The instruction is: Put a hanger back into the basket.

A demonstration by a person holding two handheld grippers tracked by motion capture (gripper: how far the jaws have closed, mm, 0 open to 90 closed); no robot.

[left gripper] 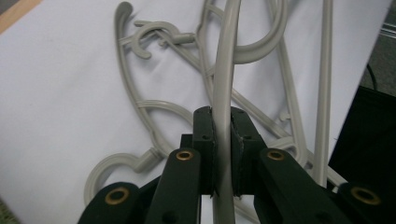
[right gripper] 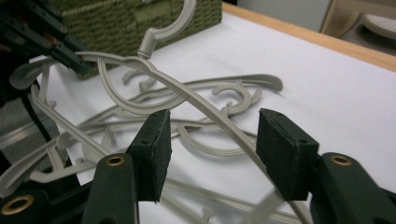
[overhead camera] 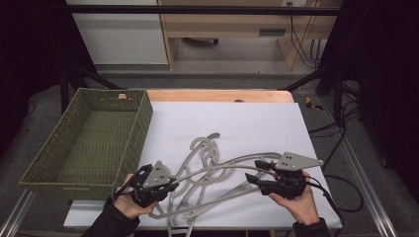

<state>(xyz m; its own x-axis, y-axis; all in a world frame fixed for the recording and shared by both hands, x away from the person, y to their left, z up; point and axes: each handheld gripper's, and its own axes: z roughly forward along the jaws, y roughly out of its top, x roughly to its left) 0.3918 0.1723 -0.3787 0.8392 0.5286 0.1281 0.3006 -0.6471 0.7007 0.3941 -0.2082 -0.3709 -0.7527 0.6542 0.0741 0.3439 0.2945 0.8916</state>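
Several grey plastic hangers [overhead camera: 202, 153] lie tangled on the white sheet [overhead camera: 257, 123]. One hanger [overhead camera: 217, 169] is lifted off the pile, and my left gripper [overhead camera: 174, 183] is shut on its end. In the left gripper view the jaws of that gripper [left gripper: 223, 116] clamp the hanger's arm [left gripper: 224, 70]. My right gripper [overhead camera: 254, 171] is open at the hanger's other side. In the right gripper view the hanger's arm [right gripper: 196, 100] passes between the spread jaws of this gripper [right gripper: 212, 135] without touching either pad. The left gripper [right gripper: 70, 56] also shows there, at far left.
A green woven basket [overhead camera: 141, 123] with nothing in it stands at the left of the table, its wall [right gripper: 121, 18] close behind the hangers. A wooden table edge [overhead camera: 217, 95] runs along the back. Cables [overhead camera: 341, 197] trail off the right side.
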